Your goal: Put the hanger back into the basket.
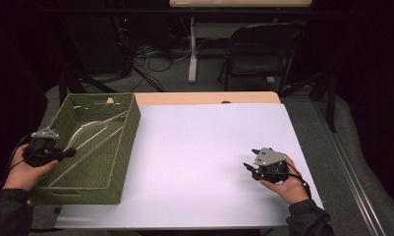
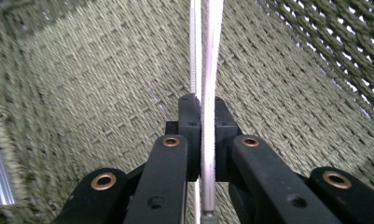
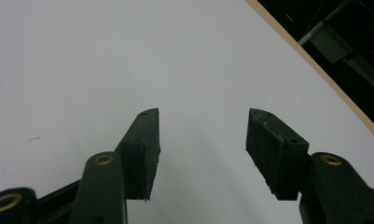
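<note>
A green woven basket (image 1: 129, 129) stands on the left end of the table. Long silver utensils (image 1: 92, 131) lie slanted inside it. My left gripper (image 1: 70, 153) reaches over the basket's left wall. In the left gripper view its jaws (image 2: 202, 108) are shut on the flat silver handle of one utensil (image 2: 212, 51), and a thinner metal rod (image 2: 193, 46) runs alongside; the basket's weave (image 2: 100, 88) lies behind them. My right gripper (image 1: 249, 167) rests low over the white table sheet (image 1: 199, 142) at the right, open (image 3: 202, 140) with nothing between its fingers.
The white sheet (image 3: 105, 51) covers most of the wooden table, whose bare far edge (image 1: 209, 98) shows behind it. Beyond the table stand a dark folding chair (image 1: 257, 49) and a white desk leg (image 1: 192, 54), with cables on the floor.
</note>
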